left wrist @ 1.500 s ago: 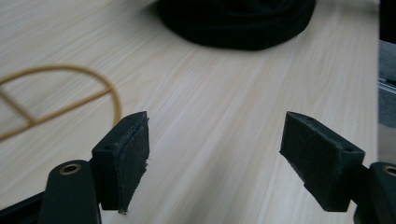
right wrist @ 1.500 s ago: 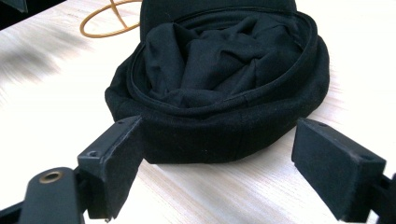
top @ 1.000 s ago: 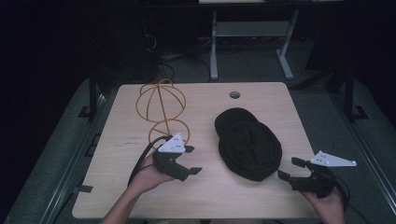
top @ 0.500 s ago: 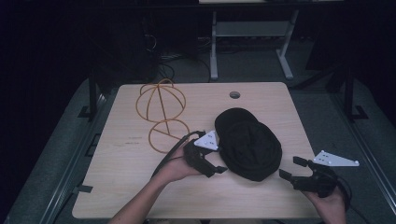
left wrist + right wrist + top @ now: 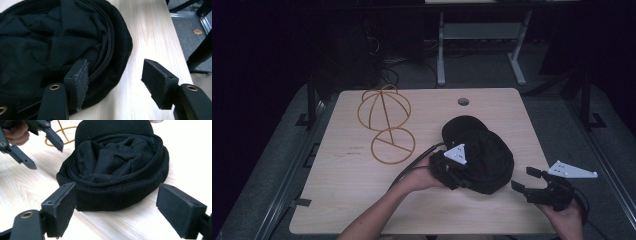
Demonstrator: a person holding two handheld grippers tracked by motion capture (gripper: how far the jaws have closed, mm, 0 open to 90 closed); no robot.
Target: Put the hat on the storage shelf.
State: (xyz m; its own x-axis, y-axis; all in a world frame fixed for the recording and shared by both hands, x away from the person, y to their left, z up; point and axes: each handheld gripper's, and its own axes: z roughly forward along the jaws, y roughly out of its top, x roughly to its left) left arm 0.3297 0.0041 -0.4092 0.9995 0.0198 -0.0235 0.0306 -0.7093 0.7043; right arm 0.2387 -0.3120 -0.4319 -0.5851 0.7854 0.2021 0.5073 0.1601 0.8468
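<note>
Table (image 5: 362, 200): light wood top, round cable hole near the far edge.

Black cap (image 5: 482, 152): lies upside down on the right half of the table, right of centre and toward the near side. Opening faces up; dark lining crumpled and folded inside, stitched band running round the rim, brim pointing toward the far edge. Soft cloth, matte, no visible marking. In the right gripper view the cap (image 5: 117, 170) sits flat on the wood with its thick rolled wall facing the camera.

Wire hat stand (image 5: 384, 127): yellow-orange, dome of hoops over a ring base, far left of the cap, apart from it.

Left gripper (image 5: 452, 172): at the cap's near-left rim, forearm coming in diagonally from the bottom edge. Jaws have just been closing. In the left gripper view one pad lies over the cap's rim (image 5: 110, 50), the other pad stands clear above bare wood; rim edge sits between them, not pinched. Released.

Right gripper (image 5: 528, 181): near right corner, hand resting at the table edge, pointed at the cap, apart from it. Jaws spread wide, nothing between them.
</note>
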